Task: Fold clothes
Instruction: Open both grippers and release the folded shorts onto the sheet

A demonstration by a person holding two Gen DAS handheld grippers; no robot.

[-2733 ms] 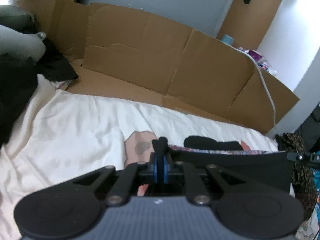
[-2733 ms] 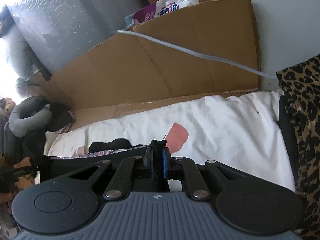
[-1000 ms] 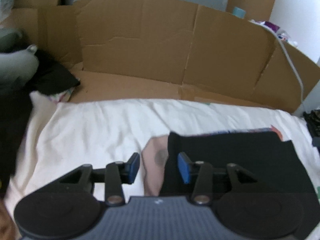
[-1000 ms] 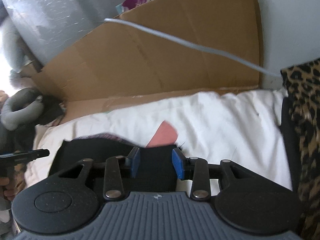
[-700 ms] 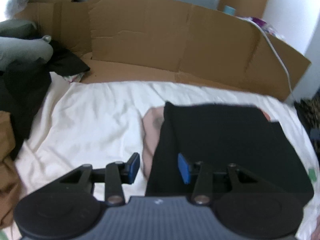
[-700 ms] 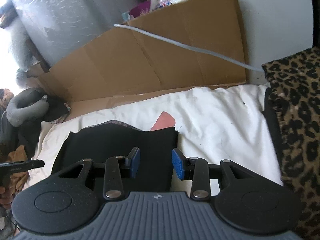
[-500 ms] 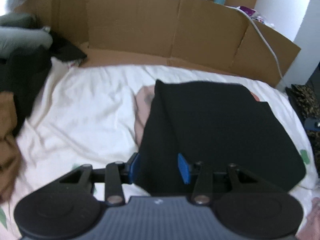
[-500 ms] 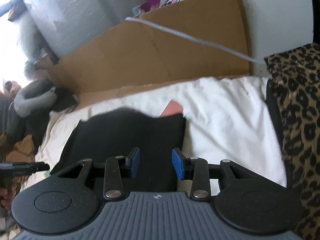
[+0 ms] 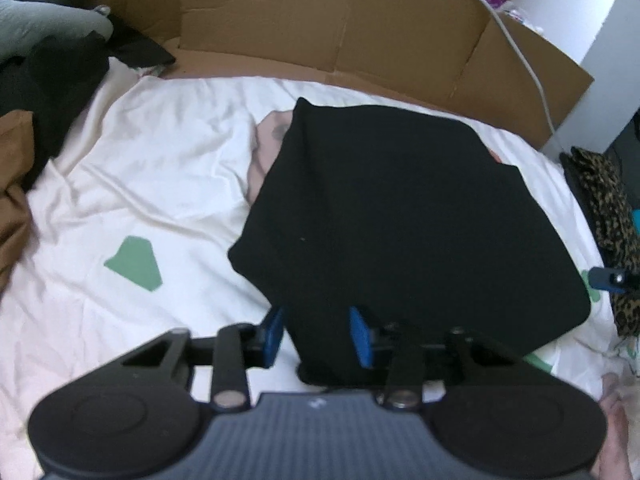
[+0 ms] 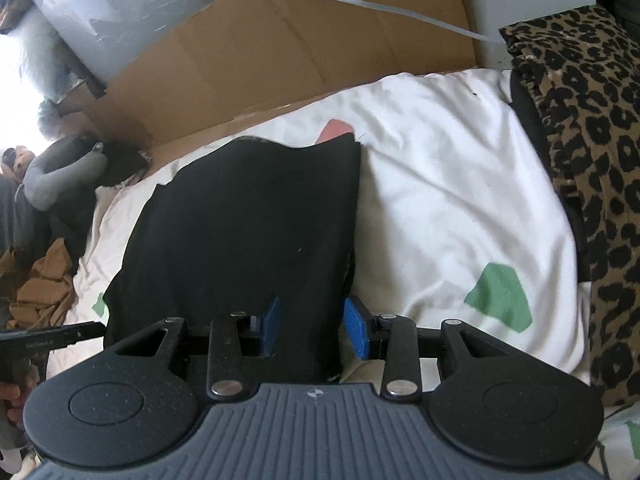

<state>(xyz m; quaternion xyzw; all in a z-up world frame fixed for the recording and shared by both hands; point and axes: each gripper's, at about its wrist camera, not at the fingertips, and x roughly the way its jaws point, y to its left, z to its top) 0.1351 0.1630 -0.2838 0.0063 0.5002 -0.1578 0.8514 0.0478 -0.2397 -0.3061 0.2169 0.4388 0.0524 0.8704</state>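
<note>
Garment [image 9: 400, 216] lies flat in a black rectangle on bed [image 9: 160, 168]; both my grippers, left gripper [image 9: 316, 334] and right gripper [image 10: 310, 326], gape wide and empty; pile [image 10: 44, 280] at left looks unfolded.

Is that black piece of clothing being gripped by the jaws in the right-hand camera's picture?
No, the right gripper has its jaws spread apart, with the black garment lying loose on the white sheet between them.

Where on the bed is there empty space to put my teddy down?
Two bare patches on the white sheet: one between the black garment and the brown and dark clothes pile, and one between the garment and the leopard-print fabric, seen best from the right wrist. The middle is covered, and the pile's corner is crowded.
</note>
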